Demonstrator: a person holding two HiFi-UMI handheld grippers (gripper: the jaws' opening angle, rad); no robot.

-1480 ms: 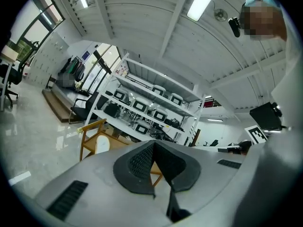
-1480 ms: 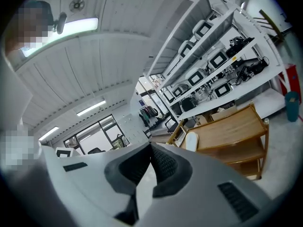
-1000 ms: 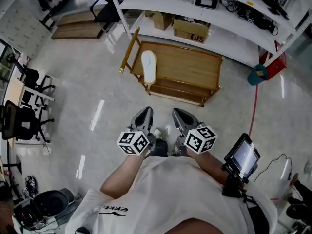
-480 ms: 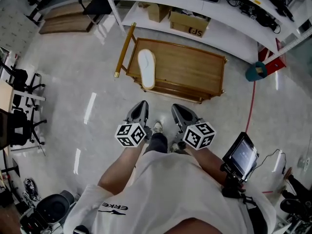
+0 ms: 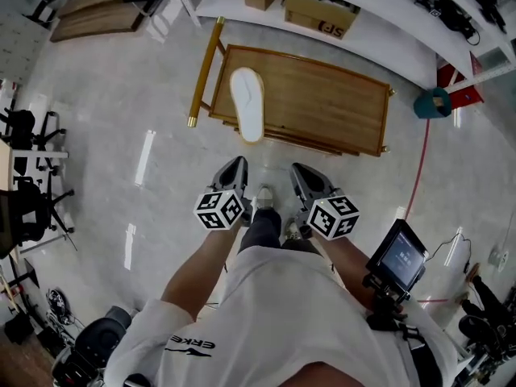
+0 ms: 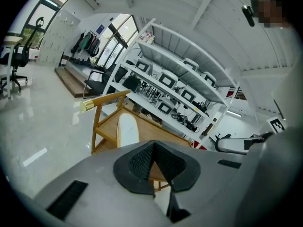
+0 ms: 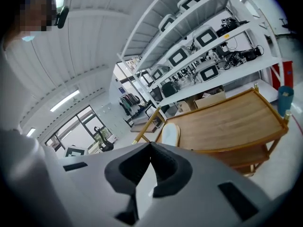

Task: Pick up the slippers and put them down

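Holds L gripper [image 5: 234, 168] + R gripper [image 5: 304, 174] side by side close to torso, elbows bent, both aimed fwd and slightly down. Has both sets of jaws fully closed, nothing gripped. Faces wooden cart [image 5: 322, 107] w/ white slipper [image 5: 247, 103] lying flat on top, left end: ahead of L gripper, well apart from both tools.

One white slipper [image 5: 247, 103] is in view. It lies flat at the left end of the wooden cart [image 5: 322, 103] top.
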